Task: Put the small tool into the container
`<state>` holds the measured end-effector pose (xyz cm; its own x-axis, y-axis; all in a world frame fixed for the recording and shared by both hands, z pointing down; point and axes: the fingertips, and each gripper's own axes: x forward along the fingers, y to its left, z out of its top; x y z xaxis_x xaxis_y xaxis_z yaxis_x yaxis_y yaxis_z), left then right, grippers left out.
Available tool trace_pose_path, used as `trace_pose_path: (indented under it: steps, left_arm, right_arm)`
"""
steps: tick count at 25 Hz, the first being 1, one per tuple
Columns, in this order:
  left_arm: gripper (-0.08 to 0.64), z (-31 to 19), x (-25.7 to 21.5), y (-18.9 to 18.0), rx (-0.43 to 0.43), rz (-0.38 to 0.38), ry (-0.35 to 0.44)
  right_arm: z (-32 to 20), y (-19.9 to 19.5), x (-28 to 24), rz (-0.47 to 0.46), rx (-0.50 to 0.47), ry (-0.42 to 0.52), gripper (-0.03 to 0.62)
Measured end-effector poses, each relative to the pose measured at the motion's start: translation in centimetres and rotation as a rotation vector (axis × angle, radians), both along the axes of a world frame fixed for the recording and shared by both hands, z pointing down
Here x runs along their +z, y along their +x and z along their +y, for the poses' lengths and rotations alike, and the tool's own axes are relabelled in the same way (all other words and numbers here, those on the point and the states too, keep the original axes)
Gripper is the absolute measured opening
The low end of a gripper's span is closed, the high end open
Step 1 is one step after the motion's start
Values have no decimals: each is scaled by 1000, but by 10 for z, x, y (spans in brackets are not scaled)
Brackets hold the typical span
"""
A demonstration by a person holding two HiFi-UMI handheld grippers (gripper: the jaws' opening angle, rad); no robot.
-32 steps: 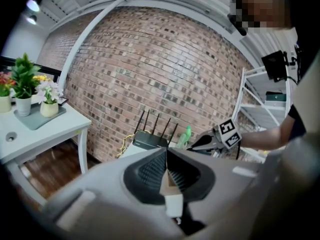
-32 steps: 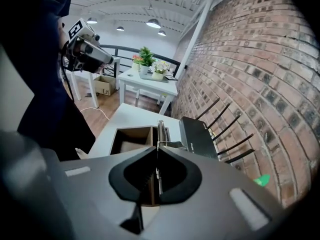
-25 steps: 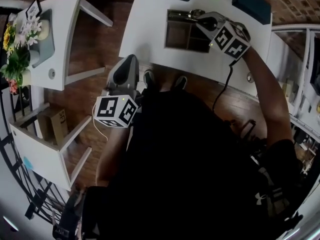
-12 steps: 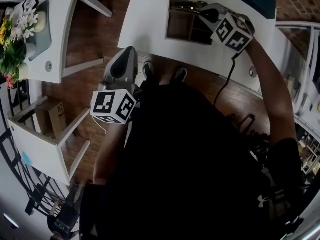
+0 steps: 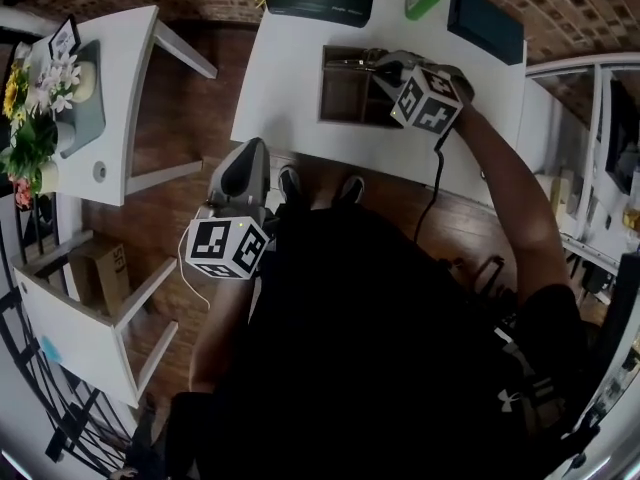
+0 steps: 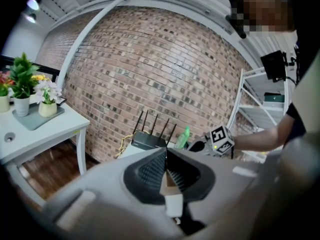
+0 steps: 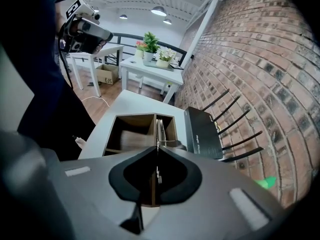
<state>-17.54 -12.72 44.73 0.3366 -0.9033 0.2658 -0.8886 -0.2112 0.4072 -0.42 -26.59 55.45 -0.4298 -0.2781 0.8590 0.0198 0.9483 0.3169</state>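
Right claw [image 7: 157,149]: jaws pressed together on the near end of the tool [image 7: 159,129], a thin metal strip.
Tool position: it sticks out forward from the jaw tips, above the open top of the container [image 7: 112,134]. It is not yet resting in it.
Tool axis: in line with the claw's pointing direction, and running along the divider [image 7: 154,126] rather than across it.
Direction to target: the container lies straight ahead of and below the claw, which is pitched steeply down towards it.
Compartment: the tool appears to sit over the narrow cell just right of the divider. Whether it touches the divider cannot be told.
Container: a wooden box, upright on the table [image 5: 290,78], with a wide cell on the left and a narrow one on the right.
Left claw [image 6: 166,151]: tips together, nothing held, well back from the table edge.
Nearer hand: the right.
Next move (judgement): lower along the tool's axis, keep clear of the divider, then open the jaws.
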Motion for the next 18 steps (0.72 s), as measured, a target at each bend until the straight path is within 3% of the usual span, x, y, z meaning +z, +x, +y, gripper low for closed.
trace_pose_path:
  steps: [18]
  left_arm:
    - [6, -2, 6, -4, 12, 15, -12]
  right_arm:
    - [-7, 0, 28, 80, 27, -25, 17]
